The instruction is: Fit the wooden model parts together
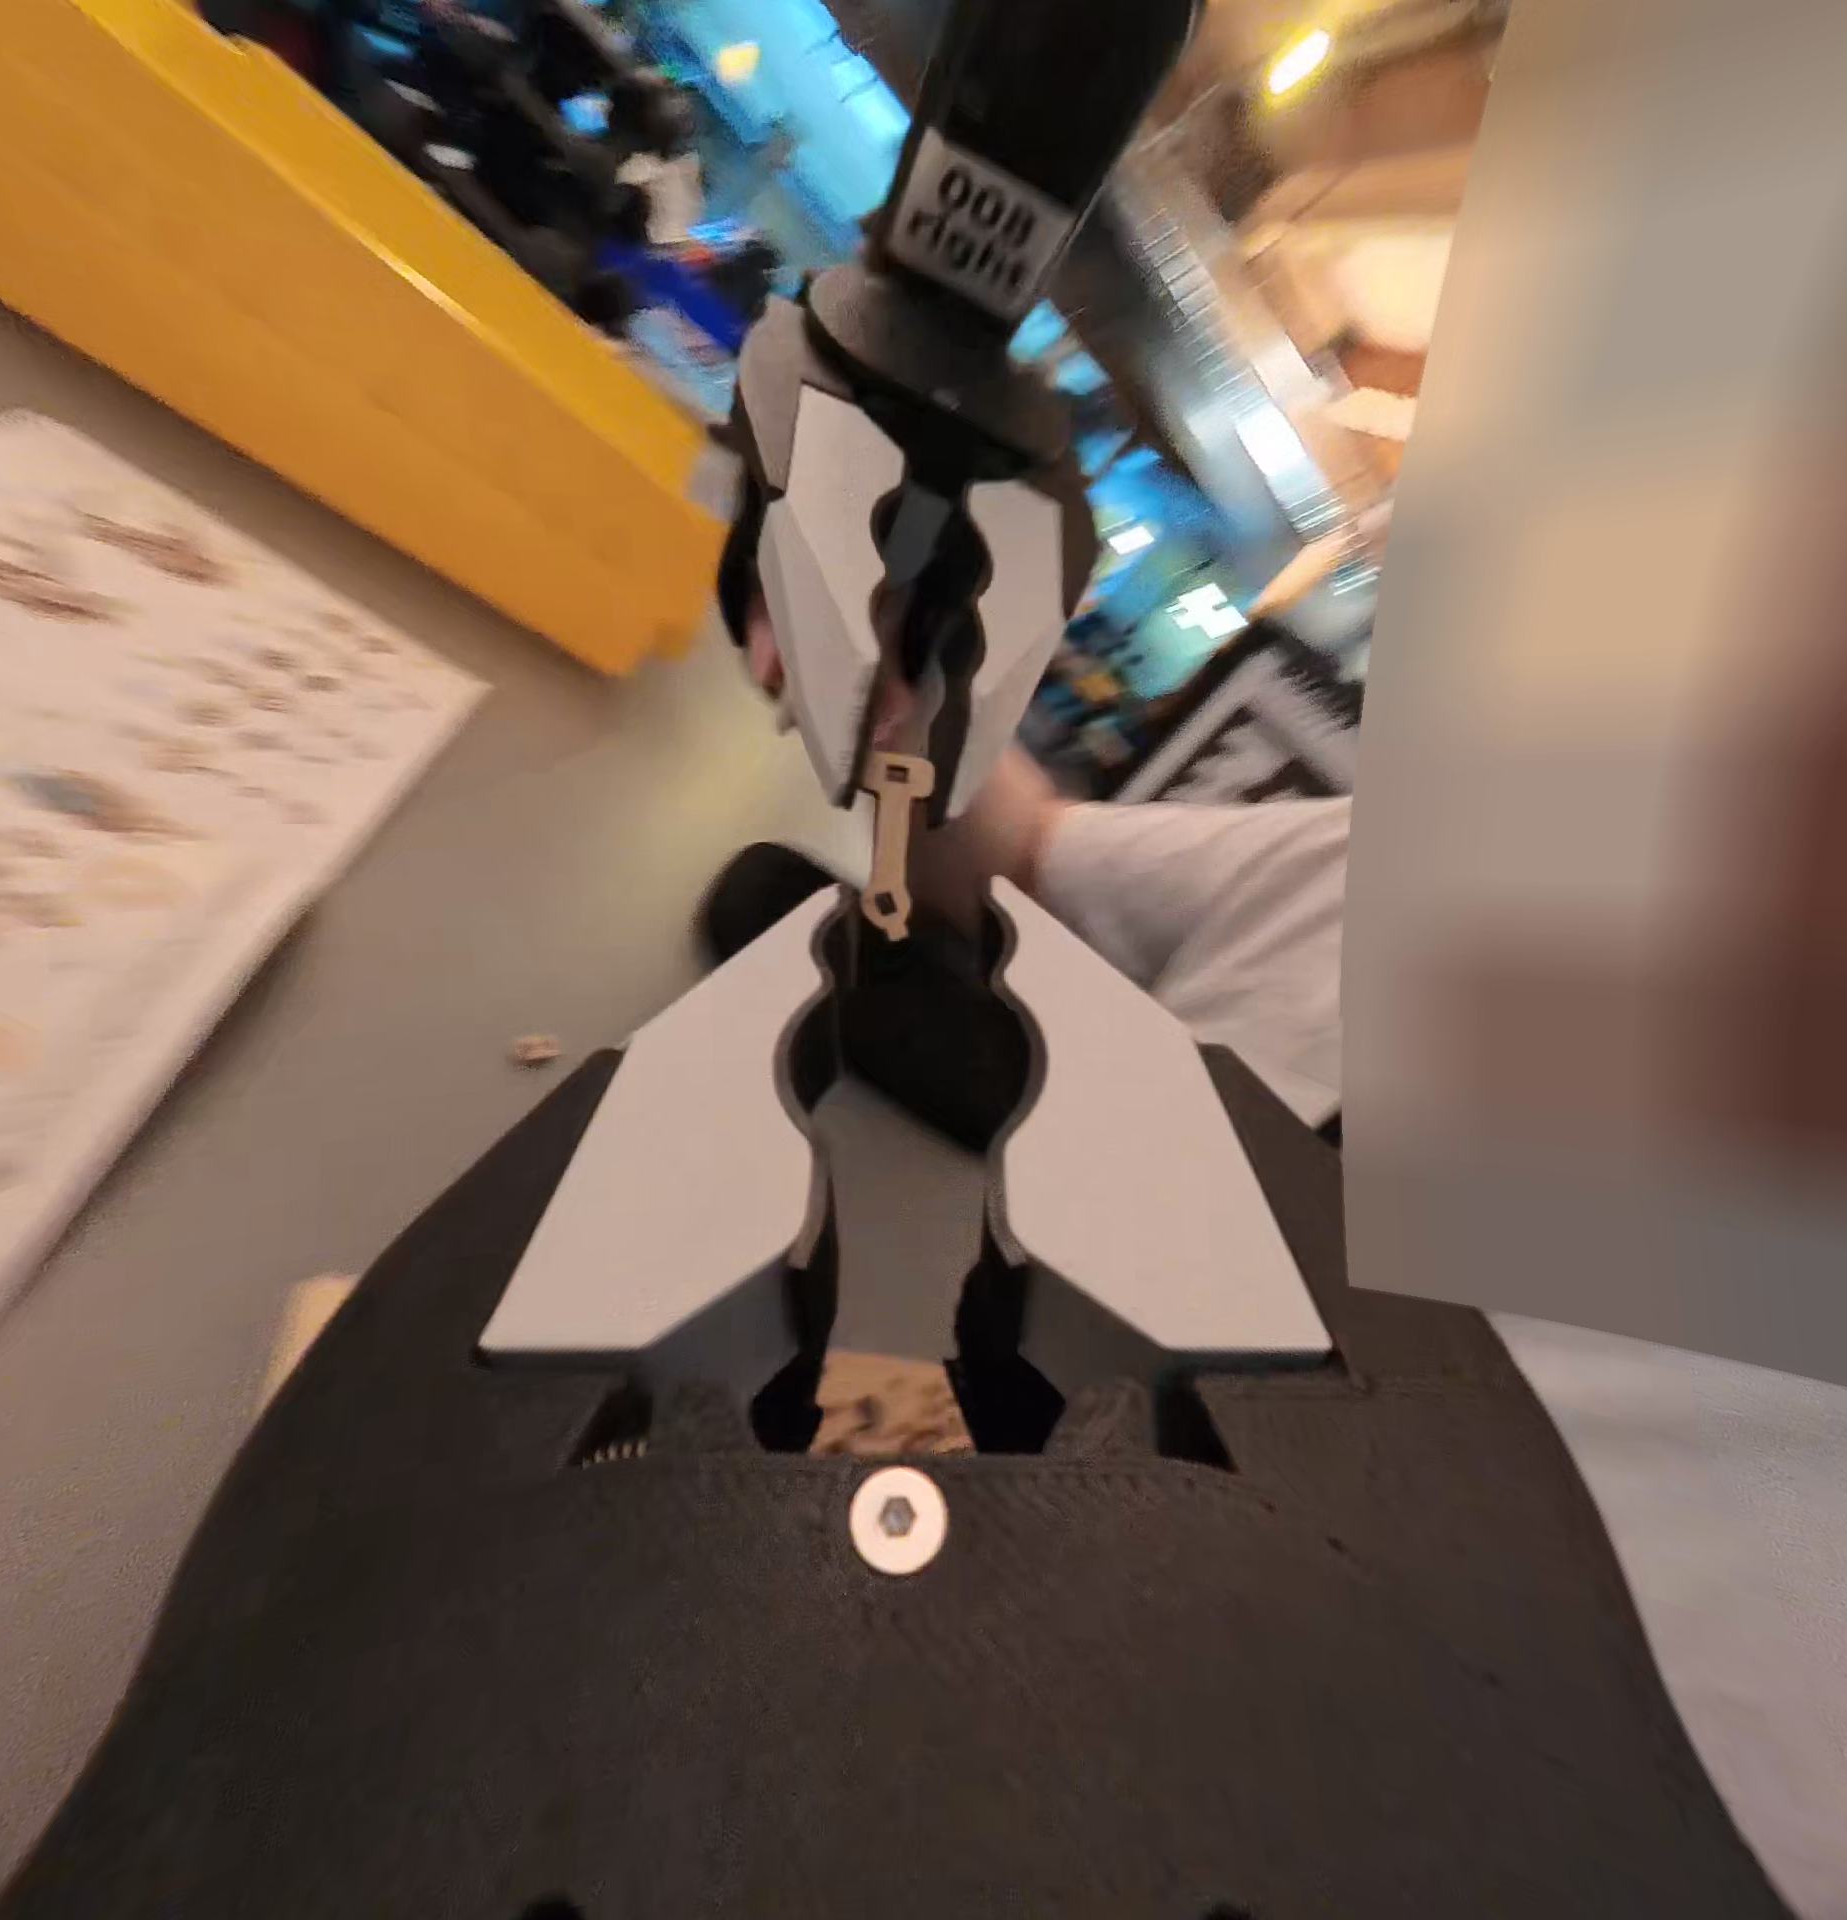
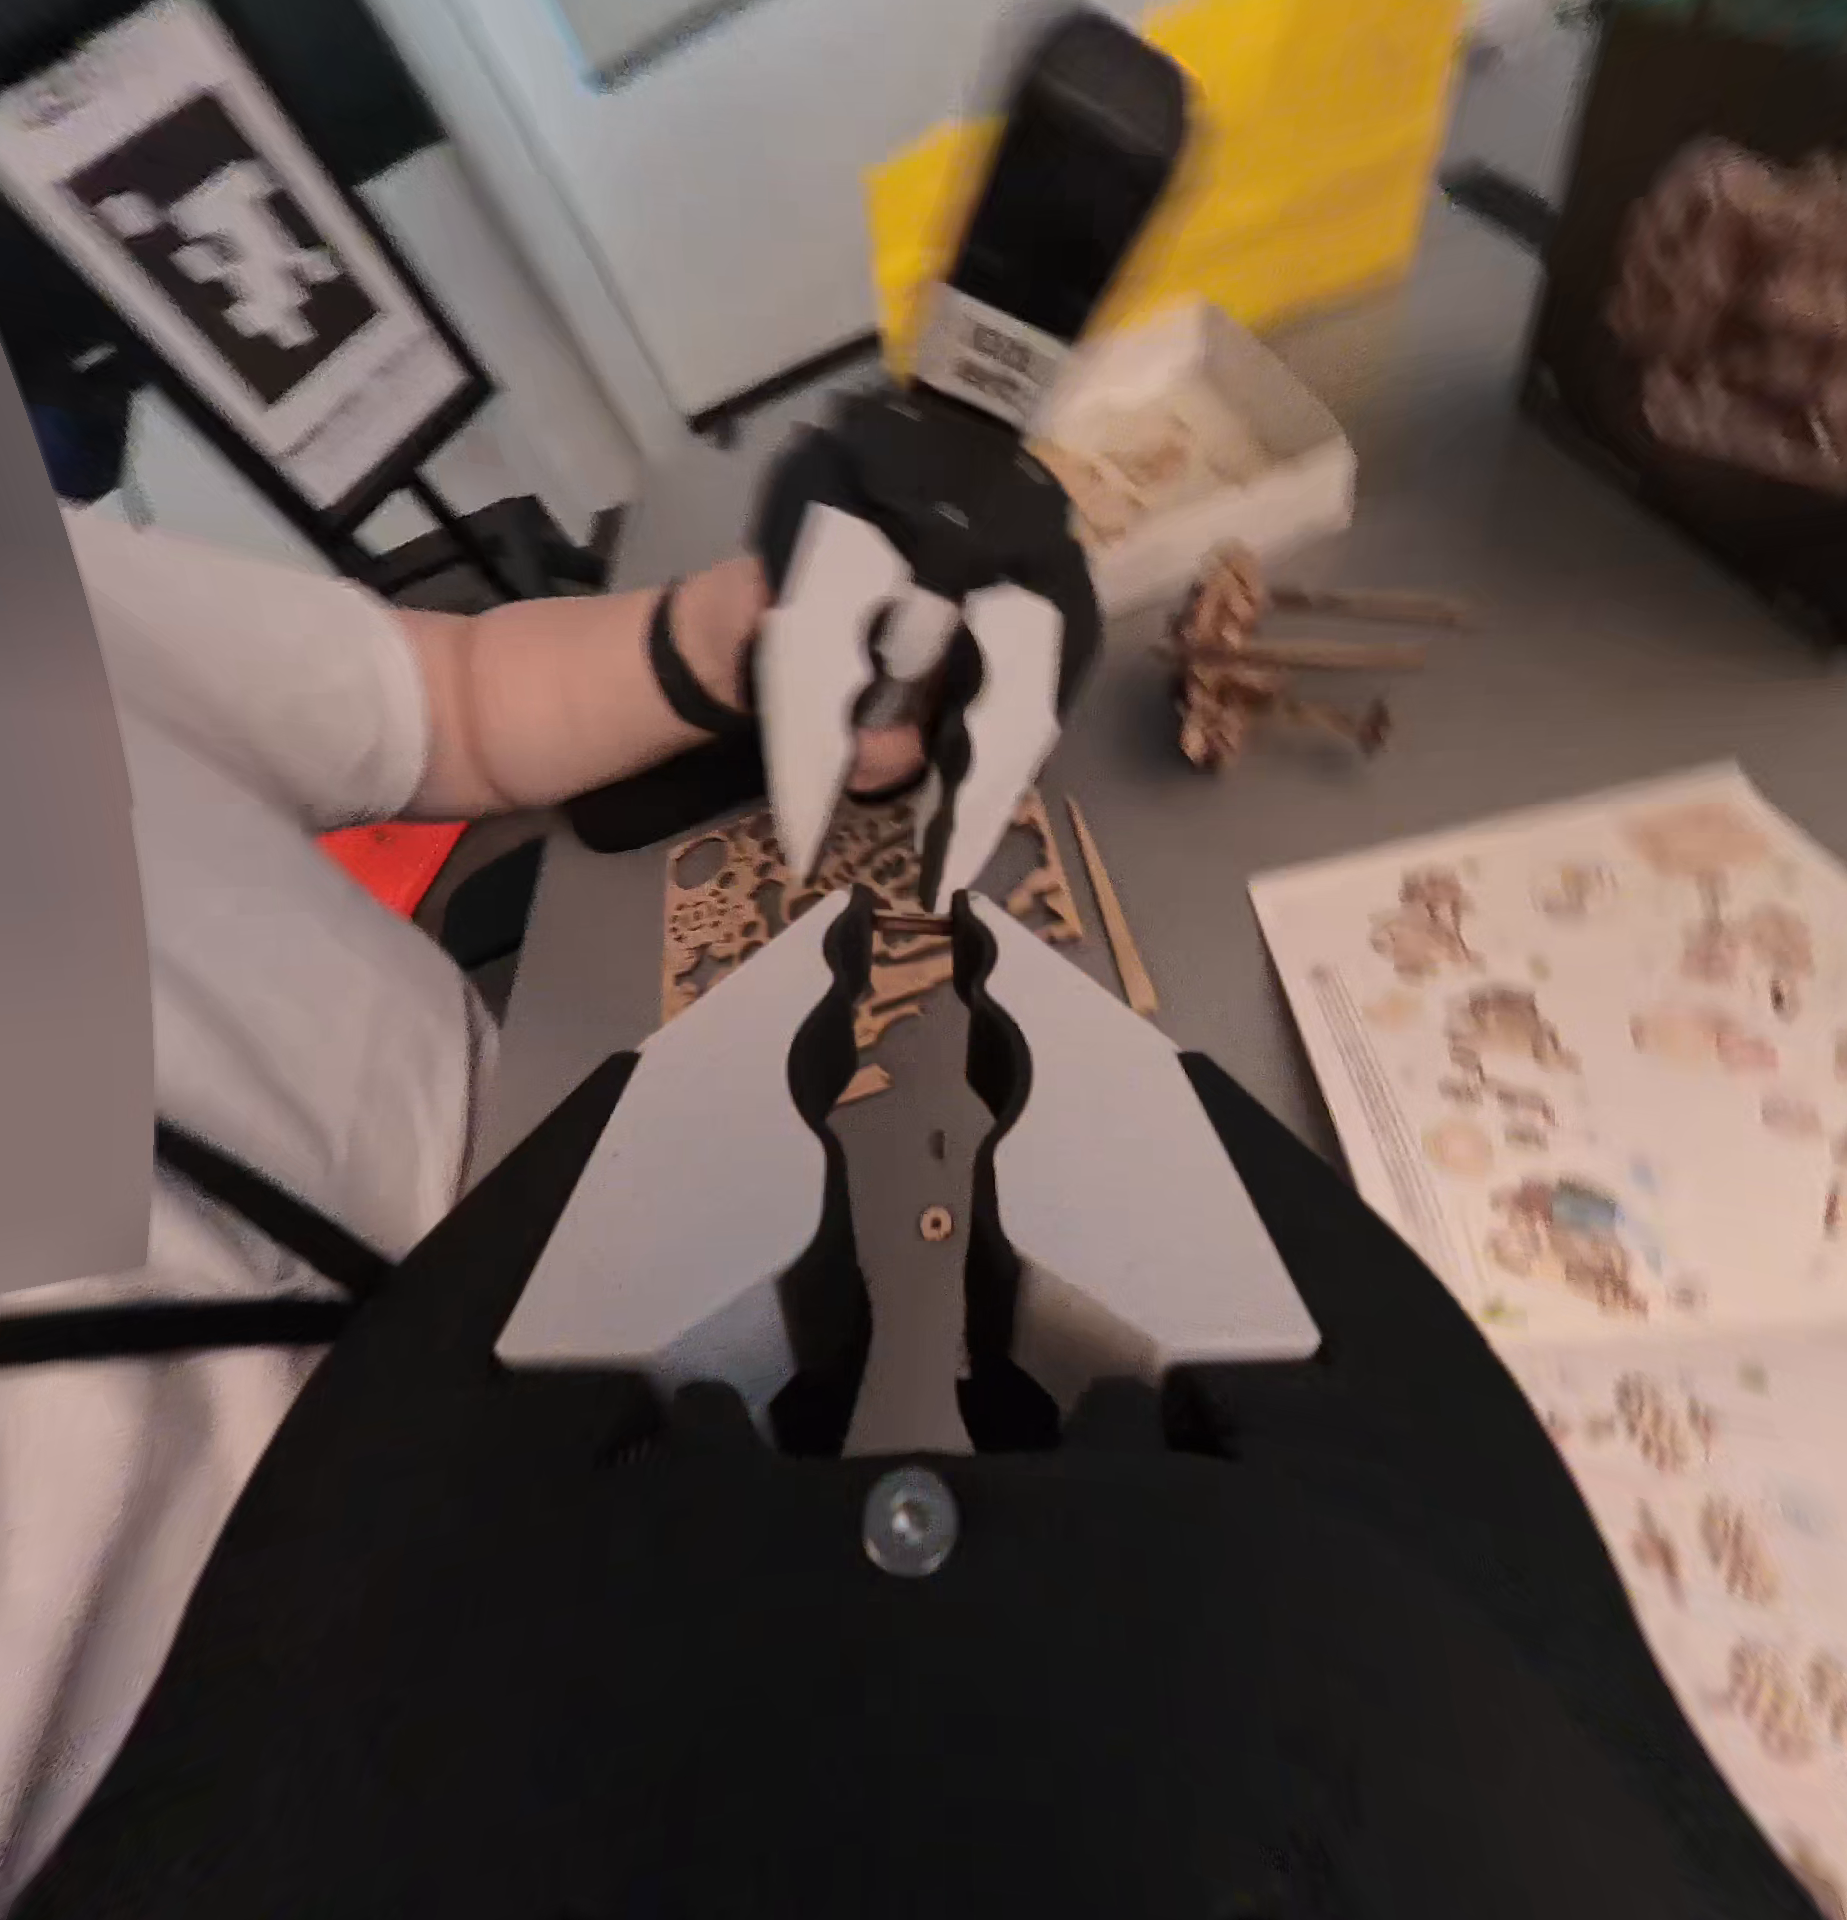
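Note:
My right gripper [image 2: 908, 906] is shut on a small flat wooden part [image 2: 911, 921], which shows edge-on between its tips. In the left wrist view the same part [image 1: 891, 852] hangs down from the right gripper [image 1: 893, 800] as a thin key-shaped strip. Its lower end reaches the tips of my left gripper [image 1: 924, 904], close to the left fingertip [image 1: 836, 914]. My left gripper [image 2: 875, 873] is open and empty, pointing tip to tip at the right one above the table. Both views are blurred by motion.
A punched-out wooden sheet [image 2: 1033, 873] and a thin stick [image 2: 1106, 914] lie on the grey table under the grippers. A half-built wooden model [image 2: 1241, 665], a white box of parts [image 2: 1210, 436] and an instruction sheet [image 2: 1584, 1039] lie to the right. A yellow box [image 1: 327, 312] stands behind. The thin stick [image 2: 1106, 914] is about 15 cm from both grippers' fingertips.

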Available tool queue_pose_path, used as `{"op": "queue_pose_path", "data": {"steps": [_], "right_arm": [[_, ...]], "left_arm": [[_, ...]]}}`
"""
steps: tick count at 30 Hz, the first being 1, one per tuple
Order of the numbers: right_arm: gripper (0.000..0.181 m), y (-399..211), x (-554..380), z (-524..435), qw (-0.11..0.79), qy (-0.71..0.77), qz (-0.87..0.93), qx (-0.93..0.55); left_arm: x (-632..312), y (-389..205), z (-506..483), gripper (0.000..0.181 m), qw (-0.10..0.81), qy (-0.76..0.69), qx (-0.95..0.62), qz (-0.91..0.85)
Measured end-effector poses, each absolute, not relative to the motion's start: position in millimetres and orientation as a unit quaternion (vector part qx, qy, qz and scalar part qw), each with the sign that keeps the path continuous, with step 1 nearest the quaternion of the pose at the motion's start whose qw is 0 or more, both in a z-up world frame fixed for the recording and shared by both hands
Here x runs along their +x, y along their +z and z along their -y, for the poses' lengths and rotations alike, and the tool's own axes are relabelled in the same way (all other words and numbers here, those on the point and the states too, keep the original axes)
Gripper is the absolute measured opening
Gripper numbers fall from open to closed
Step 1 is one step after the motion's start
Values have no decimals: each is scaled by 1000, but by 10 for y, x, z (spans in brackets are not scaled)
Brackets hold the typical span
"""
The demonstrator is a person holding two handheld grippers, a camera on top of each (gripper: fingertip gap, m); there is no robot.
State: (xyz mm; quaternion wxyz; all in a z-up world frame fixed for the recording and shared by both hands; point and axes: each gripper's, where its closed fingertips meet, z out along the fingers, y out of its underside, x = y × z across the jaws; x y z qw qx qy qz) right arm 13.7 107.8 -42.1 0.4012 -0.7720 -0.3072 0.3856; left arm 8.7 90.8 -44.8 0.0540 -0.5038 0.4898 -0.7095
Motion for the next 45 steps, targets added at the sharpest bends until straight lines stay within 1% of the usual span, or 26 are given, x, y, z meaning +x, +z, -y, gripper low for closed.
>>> {"op": "queue_pose_path", "data": {"steps": [2, 4, 5, 6, 8, 14, 15, 16, 18, 21, 22, 24, 29, 35, 40, 45], "right_arm": [[12, -575, 186, -1169, 371, 385, 253, -806], [12, -683, 216, -1214, 346, 387, 212, -828], [12, -720, 237, -1231, 339, 382, 196, -837], [12, -740, 247, -1238, 335, 378, 188, -842], [12, -783, 262, -1234, 329, 360, 186, -853], [12, -869, 237, -1167, 307, 332, 199, -870], [12, -910, 248, -1157, 299, 325, 202, -874], [12, -941, 244, -1142, 292, 321, 208, -876], [12, -955, 211, -1110, 283, 331, 213, -875], [12, -934, 172, -1060, 274, 343, 219, -871], [12, -919, 164, -1051, 274, 346, 219, -870], [12, -883, 147, -1035, 275, 354, 219, -867], [12, -885, 95, -935, 258, 353, 241, -867], [12, -885, 49, -875, 252, 345, 254, -868], [12, -906, 48, -870, 246, 347, 247, -871], [12, -807, 47, -921, 266, 374, 231, -858]], "left_arm": [[108, -578, -972, 31, 132, -642, -523, -545], [143, -697, -1002, 34, 180, -584, -539, -579], [173, -746, -1016, 35, 198, -564, -548, -585], [202, -795, -1025, 30, 210, -548, -555, -590], [243, -843, -1012, 29, 219, -538, -561, -591], [247, -891, -997, 21, 208, -534, -564, -594], [237, -869, -977, 13, 204, -542, -558, -595], [227, -835, -954, 12, 198, -553, -552, -592], [217, -797, -959, 14, 190, -566, -550, -585], [202, -848, -986, 26, 187, -554, -551, -595], [193, -876, -964, 26, 178, -553, -550, -600], [187, -920, -892, 24, 153, -559, -546, -605], [169, -953, -767, 6, 95, -591, -536, -595], [142, -938, -682, 4, 73, -604, -519, -600], [144, -968, -663, 4, 79, -594, -517, -612], [152, -877, -701, 4, 88, -610, -514, -597]]}}
